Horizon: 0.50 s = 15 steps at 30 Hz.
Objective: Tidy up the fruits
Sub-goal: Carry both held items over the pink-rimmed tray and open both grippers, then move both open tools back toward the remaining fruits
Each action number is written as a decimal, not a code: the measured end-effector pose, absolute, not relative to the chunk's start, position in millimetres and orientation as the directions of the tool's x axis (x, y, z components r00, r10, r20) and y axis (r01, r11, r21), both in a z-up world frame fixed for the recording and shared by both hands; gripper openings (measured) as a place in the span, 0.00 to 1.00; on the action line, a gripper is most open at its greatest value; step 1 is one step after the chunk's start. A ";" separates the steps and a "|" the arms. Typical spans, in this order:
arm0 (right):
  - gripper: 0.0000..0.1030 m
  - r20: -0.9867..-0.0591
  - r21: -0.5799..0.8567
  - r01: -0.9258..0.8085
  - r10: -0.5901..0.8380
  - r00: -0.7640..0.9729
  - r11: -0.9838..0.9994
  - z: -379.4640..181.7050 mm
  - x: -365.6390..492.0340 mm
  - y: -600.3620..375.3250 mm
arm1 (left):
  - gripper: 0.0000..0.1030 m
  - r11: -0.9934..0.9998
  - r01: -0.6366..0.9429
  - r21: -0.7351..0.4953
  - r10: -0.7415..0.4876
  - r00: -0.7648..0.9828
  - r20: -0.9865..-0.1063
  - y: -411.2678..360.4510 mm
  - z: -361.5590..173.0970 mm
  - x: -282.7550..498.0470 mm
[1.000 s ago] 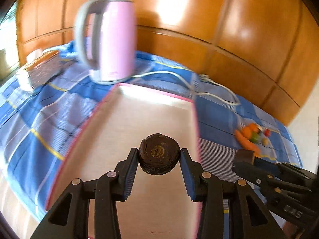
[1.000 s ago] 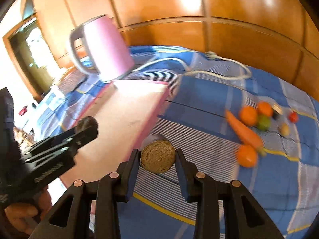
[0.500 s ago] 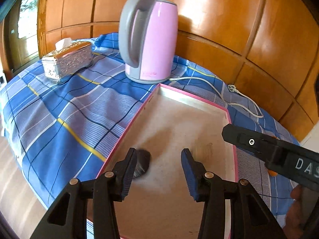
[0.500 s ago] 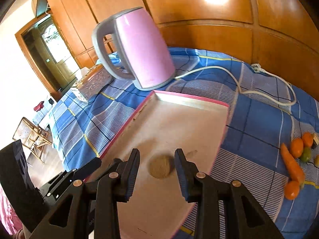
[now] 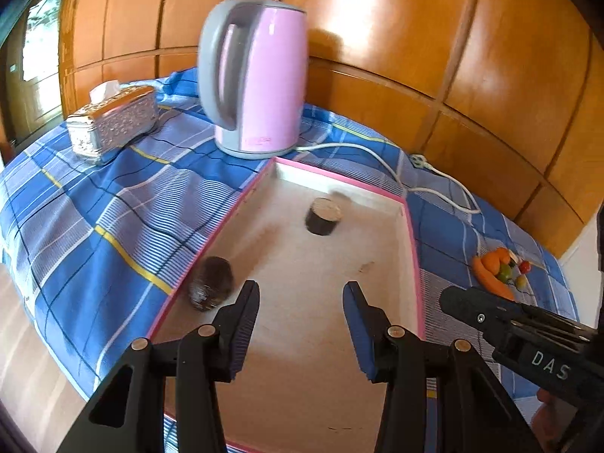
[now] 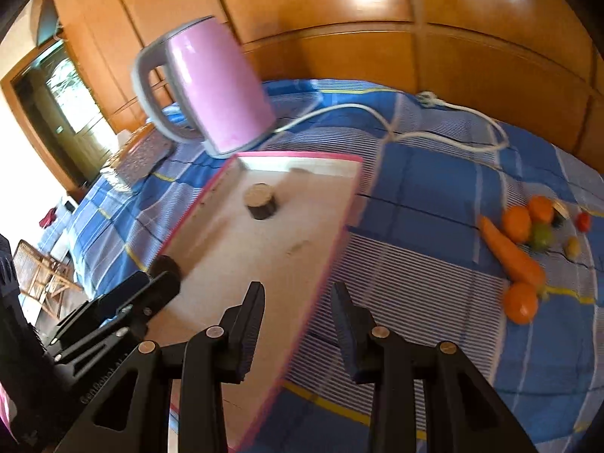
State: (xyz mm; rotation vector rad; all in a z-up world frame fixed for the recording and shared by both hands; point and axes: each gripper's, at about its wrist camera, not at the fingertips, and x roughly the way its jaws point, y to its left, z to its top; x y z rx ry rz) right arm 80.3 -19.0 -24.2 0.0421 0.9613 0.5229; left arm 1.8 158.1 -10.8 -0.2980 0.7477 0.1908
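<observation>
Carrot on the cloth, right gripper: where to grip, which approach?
Judging by shape: the carrot lies flat and runs diagonally. Grip its thick middle across the width from above, jaws square to its axis. Oranges crowd the far end; the near side looks freer.

1. Past the right gripper's (image 6: pixel 296 315) right finger, the small fruits (image 6: pixel 543 234) beside the carrot (image 6: pixel 509 253) are too tiny to name; a dark one behind the oranges is half hidden.
2. The dark round fruit (image 5: pixel 210 282) left of the left gripper (image 5: pixel 301 315) is smeared; its surface cannot be read.
3. In the right wrist view, that fruit is mostly covered by the other claw's fingertip.
4. The tray's (image 5: pixel 413 249) near end runs under both claws and off the bottom edge.
5. The pink kettle (image 6: pixel 211 90) is blurred in the right wrist view.
6. A hand behind the right claw shows only as a sliver at the left wrist view's edge.
</observation>
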 end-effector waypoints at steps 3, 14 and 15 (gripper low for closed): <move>0.36 -0.774 0.248 -0.374 0.415 0.478 0.894 -26.5 79.3 -33.4 | 0.45 0.951 -0.246 -0.187 0.049 0.717 -0.695 147.3 -11.3 3.5; 0.36 -0.785 0.198 -0.258 0.311 0.537 0.946 -37.7 72.0 -91.0 | 0.45 0.979 -0.133 -0.152 -0.012 0.714 -0.700 105.1 -14.0 7.0; 0.36 -0.786 0.197 -0.246 0.303 0.539 0.949 -39.1 71.9 -96.4 | 0.45 0.981 -0.124 -0.150 -0.017 0.713 -0.701 101.6 -14.1 7.4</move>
